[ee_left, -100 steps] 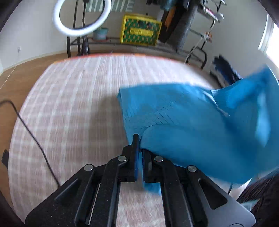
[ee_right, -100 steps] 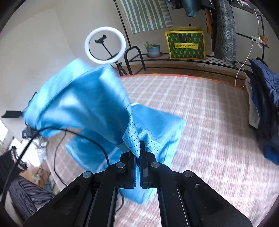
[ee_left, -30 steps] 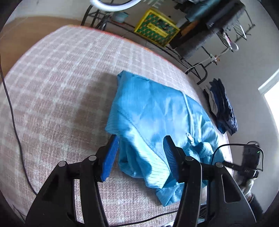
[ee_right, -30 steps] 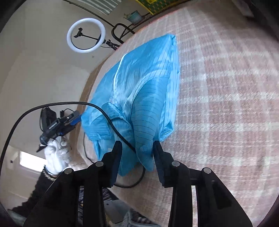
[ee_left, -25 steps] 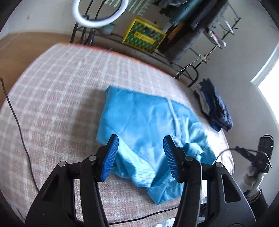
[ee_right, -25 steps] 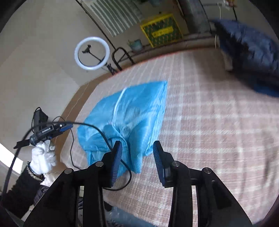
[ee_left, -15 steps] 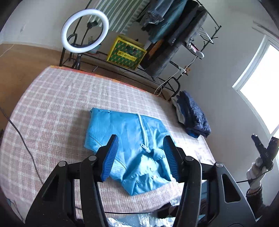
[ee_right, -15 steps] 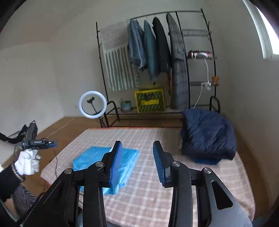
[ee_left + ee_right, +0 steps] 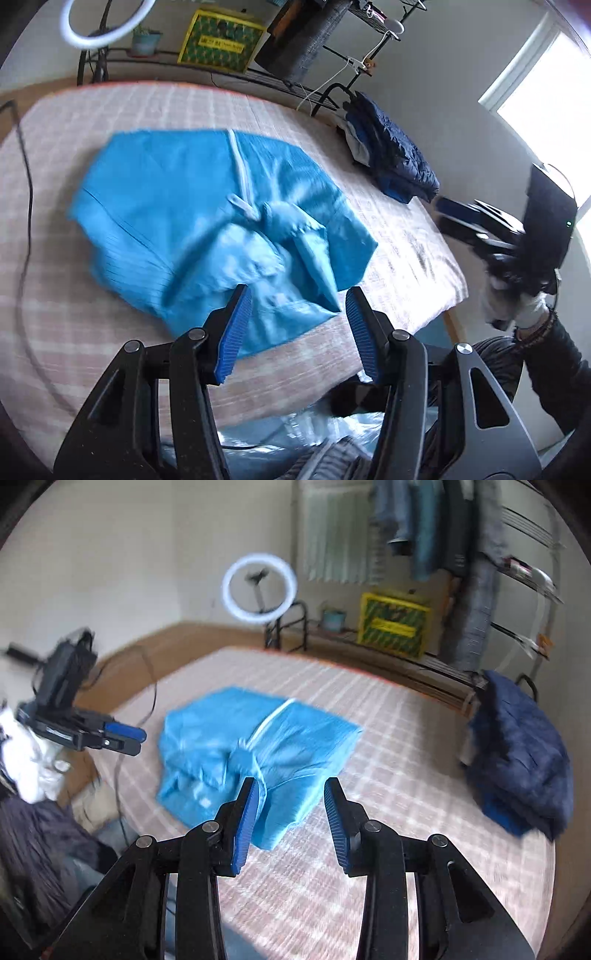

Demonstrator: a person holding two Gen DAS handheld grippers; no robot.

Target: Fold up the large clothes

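Left wrist view: the blue garment lies loosely folded on the checked bed, while left gripper and right gripper hover above it, jaws parted and empty.

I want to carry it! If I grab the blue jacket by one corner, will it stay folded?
Probably not. The blue jacket lies crumpled in soft folds, so it looks floppy and would likely droop and unfold. Its thin, slightly shiny cloth suggests it is light, maybe slippery.
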